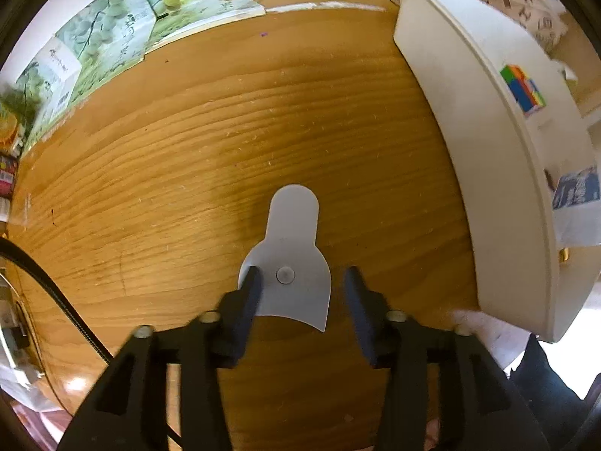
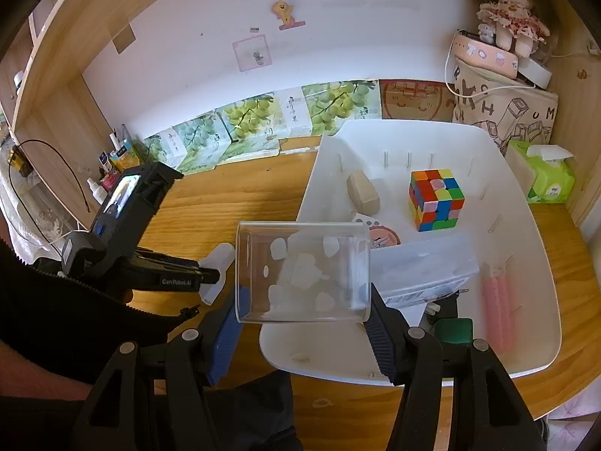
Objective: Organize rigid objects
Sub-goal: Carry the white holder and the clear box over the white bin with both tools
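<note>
While clamped crosswise in the right gripper (image 2: 304, 323), the clear box sits as below:

Clear box (image 2: 302, 272): see-thru rigid container w/ pale blotches on its wall, held above the near-left corner of the white bin, partly over the desk edge of it.
Right gripper: blue-padded fingers (image 2: 379, 338) pressed on the box's two ends, one each side; firmly closed on it.
White flat piece (image 1: 287, 263): bottle-shaped plastic cutout w/ a small round stud near its wide end, lying flat on the desk btwn the left fingers; also seen in right view just beside the left tool's tip (image 2: 218, 270).
Left gripper (image 1: 302, 293): fingers (image 1: 357, 300) apart, straddling the wide end of the flat piece; left pad overlaps its edge, right pad stands clear of it. Can't tell if the pads touch the desk.
White bin (image 2: 526, 233): big tray on the desk, right of the left gripper; its outer wall fills the right side of the left view (image 1: 469, 131).
Bin contents: colour cube (image 2: 435, 199) upright near the middle; beige block (image 2: 362, 191) at the back-left wall; frosted plastic case (image 2: 420, 267) in front; pink ribbed item (image 2: 499, 308) along the right wall; small green cube (image 2: 454, 330) near the front.
Desk (image 1: 188, 169): wood grain.
Surroundings: grape-print boxes (image 2: 244, 120) along the back wall; doll (image 2: 511, 11) on top of a bag at the back right; green tissue pack (image 2: 548, 176) right of the bin.
</note>
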Action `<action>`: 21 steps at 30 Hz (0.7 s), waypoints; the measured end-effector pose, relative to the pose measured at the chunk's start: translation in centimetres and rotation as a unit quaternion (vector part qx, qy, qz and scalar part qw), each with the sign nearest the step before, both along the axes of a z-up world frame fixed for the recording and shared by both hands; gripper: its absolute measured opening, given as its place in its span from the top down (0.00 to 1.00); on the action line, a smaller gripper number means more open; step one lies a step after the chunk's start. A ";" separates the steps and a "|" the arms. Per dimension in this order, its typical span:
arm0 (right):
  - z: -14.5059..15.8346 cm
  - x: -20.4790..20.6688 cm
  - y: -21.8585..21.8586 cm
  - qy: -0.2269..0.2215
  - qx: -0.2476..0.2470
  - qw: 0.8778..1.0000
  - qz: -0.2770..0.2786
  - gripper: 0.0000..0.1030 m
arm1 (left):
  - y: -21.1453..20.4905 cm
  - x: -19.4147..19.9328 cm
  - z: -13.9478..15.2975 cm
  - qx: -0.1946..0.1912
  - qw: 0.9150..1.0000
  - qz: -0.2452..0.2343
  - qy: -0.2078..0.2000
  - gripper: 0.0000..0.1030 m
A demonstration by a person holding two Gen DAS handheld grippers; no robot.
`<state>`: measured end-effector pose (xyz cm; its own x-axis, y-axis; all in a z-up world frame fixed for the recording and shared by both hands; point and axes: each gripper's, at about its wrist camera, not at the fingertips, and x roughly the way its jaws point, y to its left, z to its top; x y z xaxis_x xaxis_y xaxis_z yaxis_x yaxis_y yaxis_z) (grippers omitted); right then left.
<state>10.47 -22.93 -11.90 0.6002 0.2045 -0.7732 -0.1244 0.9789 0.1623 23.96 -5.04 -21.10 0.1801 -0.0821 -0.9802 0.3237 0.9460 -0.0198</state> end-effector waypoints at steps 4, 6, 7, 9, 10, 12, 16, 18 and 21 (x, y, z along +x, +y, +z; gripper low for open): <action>0.1 0.0 -0.2 -0.001 -0.001 1.000 -0.001 0.41 | -0.7 -0.3 -0.6 0.018 1.000 -0.001 0.007 0.28; 0.1 -0.1 -0.3 -0.001 0.000 1.000 -0.004 0.41 | -1.0 -0.3 -0.7 0.025 1.000 -0.004 0.006 0.28; 0.1 -0.1 -0.4 -0.001 0.000 1.000 -0.005 0.41 | -1.1 -0.2 -0.8 0.030 1.000 -0.005 0.007 0.28; 0.1 -0.2 -0.6 -0.001 0.000 1.000 -0.007 0.41 | -1.4 0.0 -1.4 0.042 0.999 0.001 0.019 0.28; 0.1 -0.3 -0.7 -0.001 0.000 1.000 -0.008 0.41 | -1.3 0.1 -1.7 0.045 0.999 0.004 0.025 0.28; 0.1 -0.3 -0.8 -0.001 -0.001 1.000 -0.011 0.41 | -0.7 0.2 -2.4 0.045 0.998 0.013 0.043 0.30; 0.3 -0.4 -1.2 -0.002 -0.002 1.000 -0.019 0.41 | 0.1 0.2 -2.8 0.037 0.998 0.018 0.047 0.41; 0.3 -0.5 -1.5 -0.002 -0.002 1.000 -0.024 0.41 | 0.1 0.2 -2.8 0.033 0.998 0.019 0.049 0.41; 0.3 -0.5 -1.8 0.000 -0.004 1.000 -0.030 0.41 | 0.2 0.0 -2.4 0.032 0.998 0.019 0.045 0.42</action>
<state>10.00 -24.70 -11.60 0.6112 0.1618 -0.7747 -0.0647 0.9858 0.1549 24.00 -4.85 -23.55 0.0922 -0.0126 -0.9957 0.2864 0.9580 0.0144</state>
